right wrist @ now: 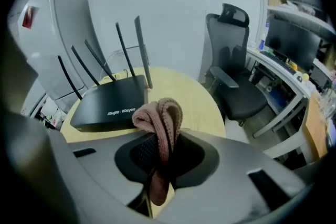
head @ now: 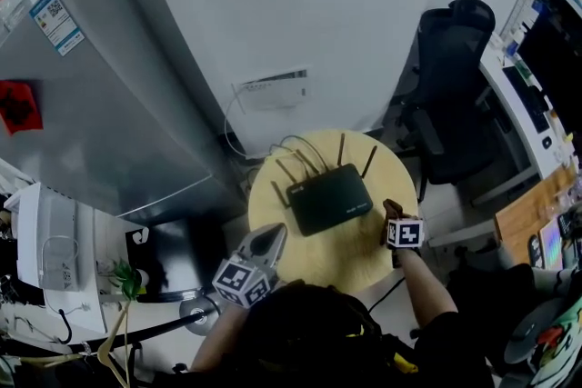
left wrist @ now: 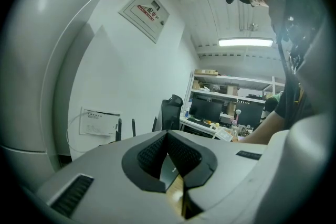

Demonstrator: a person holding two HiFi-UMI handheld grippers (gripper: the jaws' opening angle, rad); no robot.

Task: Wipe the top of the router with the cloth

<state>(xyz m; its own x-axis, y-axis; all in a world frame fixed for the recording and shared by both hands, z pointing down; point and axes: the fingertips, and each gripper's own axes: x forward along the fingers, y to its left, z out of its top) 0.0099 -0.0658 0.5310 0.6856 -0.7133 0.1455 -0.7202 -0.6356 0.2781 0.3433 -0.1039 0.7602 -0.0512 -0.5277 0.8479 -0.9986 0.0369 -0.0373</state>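
Right gripper (right wrist: 157,161): jaws clamped on the cloth (right wrist: 160,122), which bunches above them.
Router (head: 329,198): black, antennas up, mid-table (head: 355,270), just left of the held cloth.
Left gripper (left wrist: 168,162): jaws together, empty, near the router's front-left corner.

An office: swivel chair (head: 452,95), desk (head: 523,114) with monitors (right wrist: 292,39).

Illumination is even, cool and diffuse; a ceiling strip light (left wrist: 245,42) glares in the left gripper view. The 2 gripper views bend strongly at black-vignetted edges. The right tool (right wrist: 160,157) housing is soft. Head view shadows are soft.
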